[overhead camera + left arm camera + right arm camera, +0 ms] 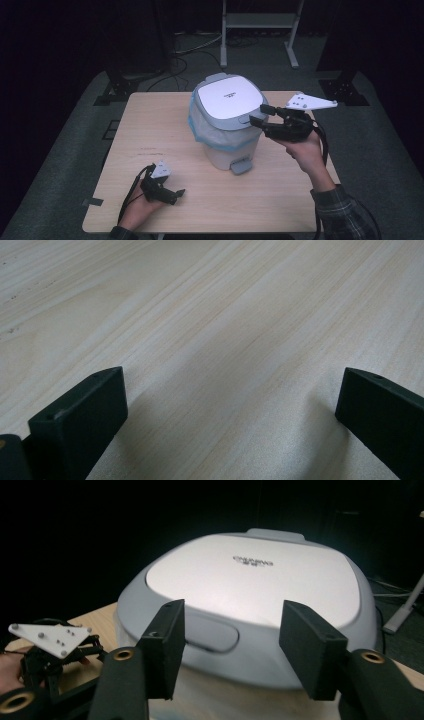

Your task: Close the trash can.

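Right gripper (pixel 258 114) jaws apart at the bin (pixel 227 122) lid's three o'clock edge, empty; left gripper (pixel 176 194) wide open, empty, low over the table (pixel 150 130).

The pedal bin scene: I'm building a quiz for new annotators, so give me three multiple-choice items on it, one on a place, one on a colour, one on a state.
1. Where is the right gripper?
A. at the front edge of the bin's lid
B. flat on the table
C. under the pedal

2. What colour is the bag liner around the pedal bin?
A. red
B. light blue
C. black

3. How is the lid?
A. closed
B. wide open
C. lying on the table

Answers: 1 A, its open fingers flank the lid's front recess. 2 B, a blue film shows below the rim. 3 A, the lid sits down on the bin. The left gripper rests open near the table front.
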{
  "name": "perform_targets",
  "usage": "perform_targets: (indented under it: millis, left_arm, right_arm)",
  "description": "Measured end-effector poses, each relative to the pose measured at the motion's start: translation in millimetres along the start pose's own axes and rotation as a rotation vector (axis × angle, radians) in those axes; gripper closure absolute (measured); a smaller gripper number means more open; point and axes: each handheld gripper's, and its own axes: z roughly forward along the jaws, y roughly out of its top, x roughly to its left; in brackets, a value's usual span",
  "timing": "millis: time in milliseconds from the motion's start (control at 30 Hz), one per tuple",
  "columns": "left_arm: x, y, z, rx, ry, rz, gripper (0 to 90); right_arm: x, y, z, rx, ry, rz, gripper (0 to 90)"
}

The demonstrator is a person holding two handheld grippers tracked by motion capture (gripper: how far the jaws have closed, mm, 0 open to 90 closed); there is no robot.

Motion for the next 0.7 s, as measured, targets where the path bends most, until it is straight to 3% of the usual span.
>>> perform_targets:
  millis: [333, 567, 700]
  left_arm:
    - [-0.3, -0.1, 0.2, -0.004, 0.001, -0.002, 0.0]
    - [-0.2, -0.1, -0.1, 0.001, 0.002, 0.0, 0.0]
    - [-0.2, -0.1, -0.1, 0.0, 0.002, -0.001, 0.0]
  right_arm:
    - [-7.2, -33.6, -16.9, 0.066, -0.015, 0.055, 26.4]
    - [-14.7, -67.6, -24.8, 0.104, -0.024, 0.1, 13.0]
    - [-17.8, -84.9, -29.7, 0.14, -0.052, 0.115, 11.4]
